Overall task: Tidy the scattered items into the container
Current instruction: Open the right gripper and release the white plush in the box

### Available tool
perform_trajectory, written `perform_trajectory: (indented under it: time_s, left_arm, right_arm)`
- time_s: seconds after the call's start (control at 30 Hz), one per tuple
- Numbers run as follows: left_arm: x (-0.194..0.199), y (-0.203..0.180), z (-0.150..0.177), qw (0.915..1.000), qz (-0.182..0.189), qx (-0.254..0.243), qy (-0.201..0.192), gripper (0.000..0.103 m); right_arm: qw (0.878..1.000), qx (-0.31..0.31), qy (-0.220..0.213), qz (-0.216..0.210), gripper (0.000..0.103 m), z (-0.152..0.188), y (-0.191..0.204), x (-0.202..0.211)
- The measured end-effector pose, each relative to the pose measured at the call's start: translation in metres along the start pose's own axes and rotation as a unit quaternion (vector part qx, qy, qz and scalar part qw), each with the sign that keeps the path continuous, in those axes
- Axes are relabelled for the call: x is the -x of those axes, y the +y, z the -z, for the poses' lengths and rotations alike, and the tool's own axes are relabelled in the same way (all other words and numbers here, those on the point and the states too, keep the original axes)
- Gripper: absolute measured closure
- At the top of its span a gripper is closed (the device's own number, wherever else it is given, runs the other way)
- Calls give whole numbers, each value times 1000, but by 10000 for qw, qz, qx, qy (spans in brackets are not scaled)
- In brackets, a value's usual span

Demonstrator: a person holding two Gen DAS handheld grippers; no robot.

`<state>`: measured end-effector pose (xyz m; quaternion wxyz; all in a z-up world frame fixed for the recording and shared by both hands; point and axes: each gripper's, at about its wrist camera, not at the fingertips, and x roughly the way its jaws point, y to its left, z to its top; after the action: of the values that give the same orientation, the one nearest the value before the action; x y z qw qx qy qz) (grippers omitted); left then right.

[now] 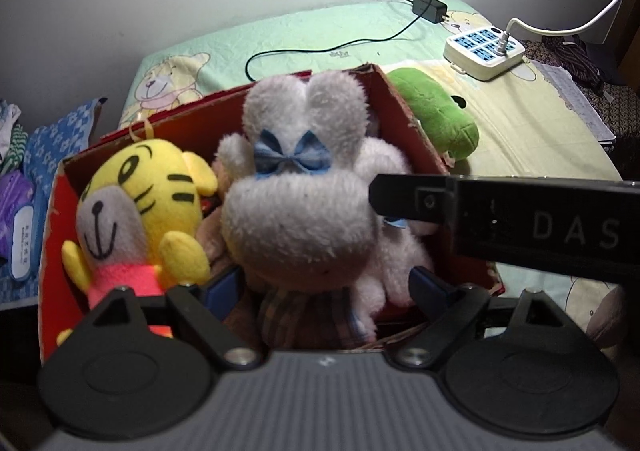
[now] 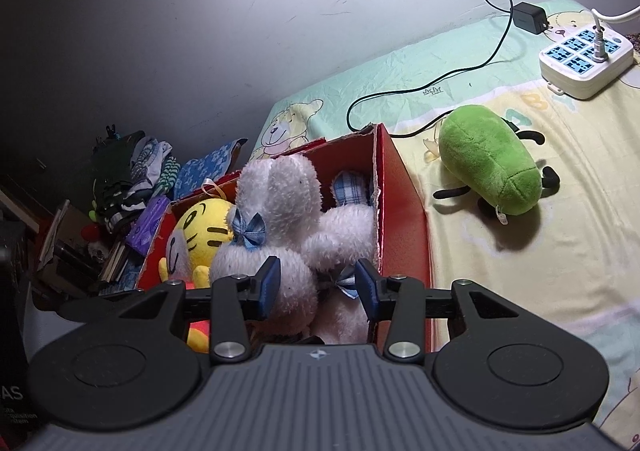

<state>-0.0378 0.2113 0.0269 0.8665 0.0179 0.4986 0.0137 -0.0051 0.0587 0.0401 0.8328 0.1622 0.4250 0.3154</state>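
A red cardboard box stands on the bed. In it lie a white plush rabbit with a blue bow and a yellow tiger plush. A green plush toy lies on the sheet to the right of the box. My left gripper is open, its blue pads either side of the rabbit over the box. My right gripper is open above the rabbit at the box's near edge; its body shows in the left wrist view.
A white power strip with a white cable and a black charger with its cord lie at the bed's far end. Clothes and clutter are piled left of the box. A wall stands behind.
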Motion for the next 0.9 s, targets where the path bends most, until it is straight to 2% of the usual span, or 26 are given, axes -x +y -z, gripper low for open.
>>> perform_trajectory:
  time_s: [0.43,0.9]
  left_arm:
    - [-11,-5,-3,9995,-138,221,177,13]
    - [-5,21,4,9955,-550,748,206,15]
  right_arm:
    - [9994,204,122,-236,59,-10,-6,3]
    - [9978,320,399,-422,62,-16,-12,-9]
